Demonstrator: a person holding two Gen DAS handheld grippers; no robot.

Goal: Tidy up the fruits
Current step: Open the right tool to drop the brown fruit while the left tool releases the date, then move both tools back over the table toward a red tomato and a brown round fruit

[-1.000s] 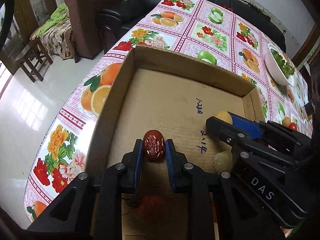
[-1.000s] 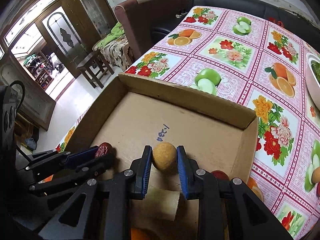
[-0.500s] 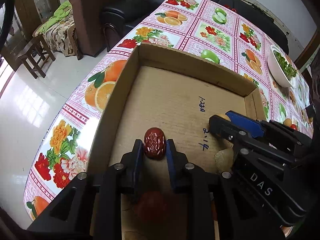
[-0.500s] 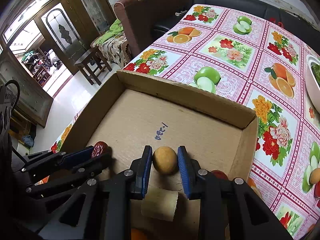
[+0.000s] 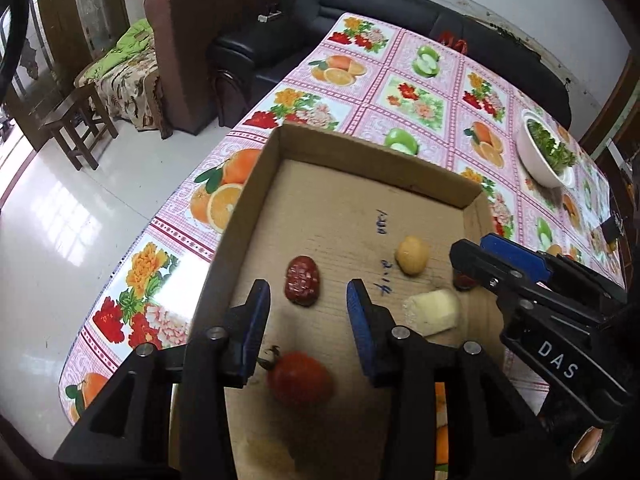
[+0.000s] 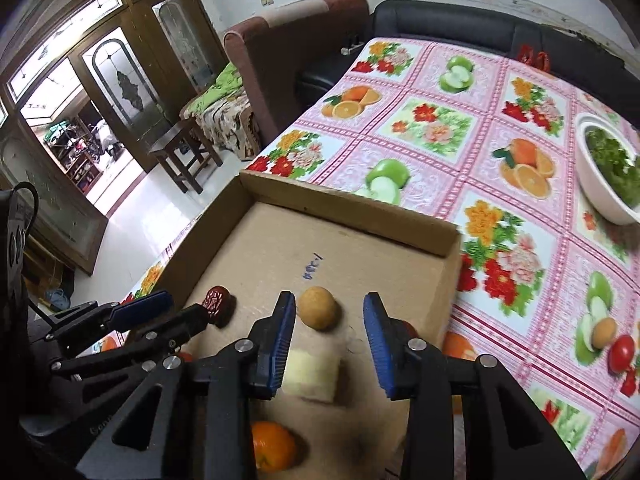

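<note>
Both grippers hang over the cardboard box (image 5: 256, 184) with their jaws spread wide and nothing between them: the left gripper (image 5: 308, 300) over the box's left half, the right gripper (image 6: 330, 320) alongside it on the right. The red date (image 5: 303, 286) lies flat on the box floor just ahead of the left fingertips and slightly left of centre in the gap, its long axis running roughly away from the gripper. The round tan fruit (image 6: 318, 307) sits just beyond the right gripper's blue pads (image 6: 286, 320), close to the left one, so each fruit is nearest its own gripper. Closer in, a pale cut chunk (image 6: 312, 374) lies under the right gripper, a red tomato (image 5: 300, 378) under the left, and an orange (image 6: 274, 446) at the box's near edge. To my eye both fruits are placed, and the next move is a retreat for more; a tomato and another small fruit (image 6: 604, 332) wait out on the cloth to the right. The box rests on a table with a pink fruit-and-flower tablecloth (image 6: 500, 140), a white bowl of greens (image 6: 600, 184) at the far right. Beyond it are a black sofa (image 6: 460, 24), a brown armchair, and glazed wooden doors.
</note>
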